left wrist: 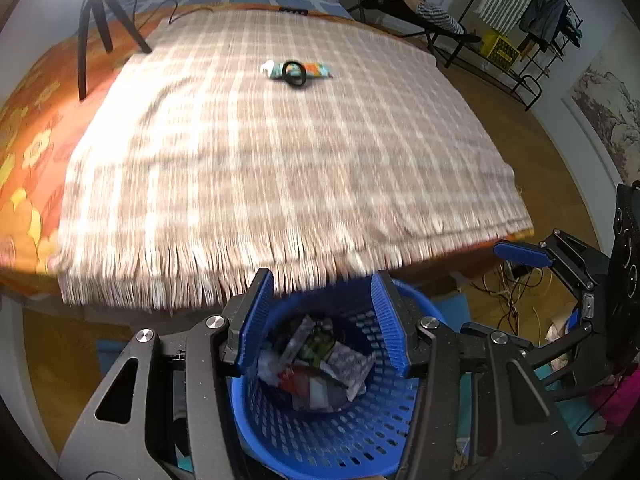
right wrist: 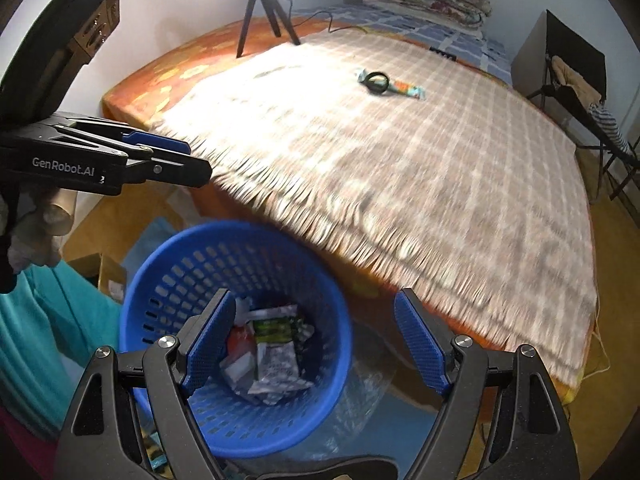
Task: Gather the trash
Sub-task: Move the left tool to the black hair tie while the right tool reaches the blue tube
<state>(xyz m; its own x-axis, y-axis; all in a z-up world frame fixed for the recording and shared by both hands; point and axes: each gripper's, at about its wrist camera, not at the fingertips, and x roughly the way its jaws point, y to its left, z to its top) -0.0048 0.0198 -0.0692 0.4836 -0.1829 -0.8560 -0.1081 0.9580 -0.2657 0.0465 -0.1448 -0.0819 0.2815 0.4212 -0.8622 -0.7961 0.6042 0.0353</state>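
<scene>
Two hand-held grippers hang over one round blue perforated plastic basket standing on the floor at the foot of a bed. The left gripper has its two blue ribbed pads parted about halfway, with nothing between them. The right gripper has its two pads spread wide, also empty. The basket holds several crumpled wrappers, too jumbled to count. On the beige checked fringed blanket lie one colourful printed wrapper and one black ring resting on it. One black tripod stands at the far-left corner.
</scene>
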